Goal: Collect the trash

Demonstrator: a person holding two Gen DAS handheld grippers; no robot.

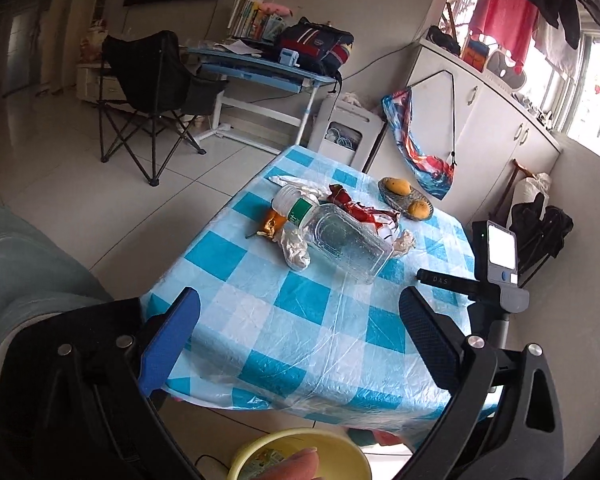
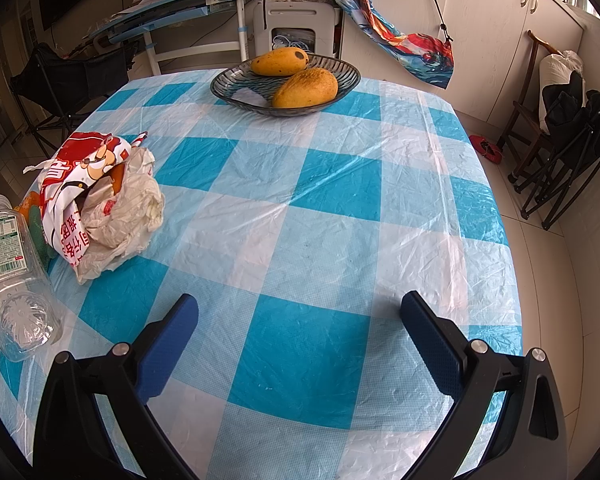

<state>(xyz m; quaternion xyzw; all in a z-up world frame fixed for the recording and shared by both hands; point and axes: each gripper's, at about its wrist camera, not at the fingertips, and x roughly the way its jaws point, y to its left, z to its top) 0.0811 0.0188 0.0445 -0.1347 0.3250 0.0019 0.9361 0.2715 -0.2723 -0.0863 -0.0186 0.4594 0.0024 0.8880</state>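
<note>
Your left tool (image 1: pixel 300 320) and right tool (image 2: pixel 300 336) both hung released, grasping nothing. The trash lay at ten o'clock on the bench (image 2: pixel 320 200): bottle (image 2: pixel 12 264), wrapper (image 2: pixel 80 184), crumpled bag (image 2: pixel 124 208). The smooth, round bottle could have rolled off the bench if you pinched it off-centre.

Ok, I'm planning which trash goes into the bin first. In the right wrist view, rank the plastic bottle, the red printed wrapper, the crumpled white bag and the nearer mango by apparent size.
1. plastic bottle, though nearness and the frame edge inflate it
2. red printed wrapper and crumpled white bag: overlapping, too alike to rank
3. nearer mango, also farthest away
</note>
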